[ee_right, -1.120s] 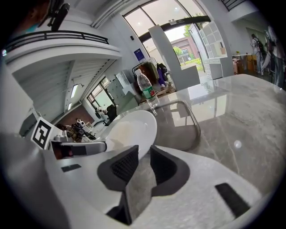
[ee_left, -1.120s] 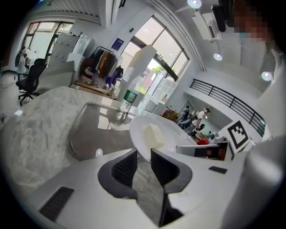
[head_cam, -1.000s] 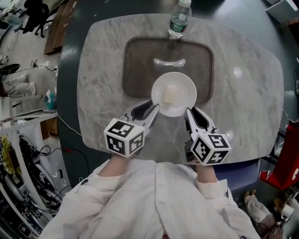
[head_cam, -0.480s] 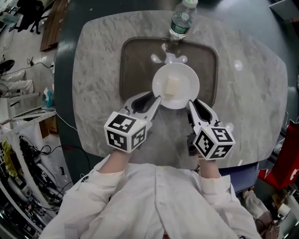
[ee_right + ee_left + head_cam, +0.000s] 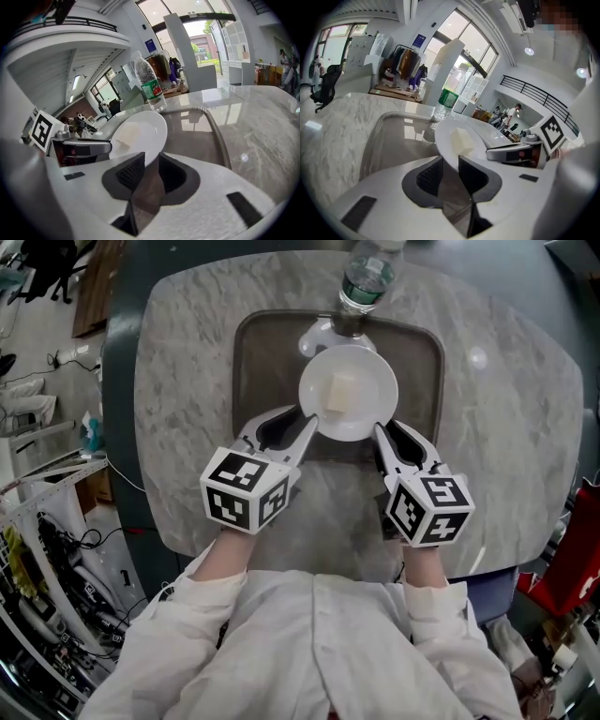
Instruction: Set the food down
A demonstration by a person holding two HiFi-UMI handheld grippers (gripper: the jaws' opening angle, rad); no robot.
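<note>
Two hand-held grippers share one load: the left gripper and the right gripper each have their jaws nipped narrowly onto the near rim of the round white plate, likely to keep it level so the pale cube of food does not slide. The plate hangs over the dark brown rectangular tray on the grey marble bench, with a clear plastic water bottle at the tray's far edge. Tall windows light the open room.
</note>
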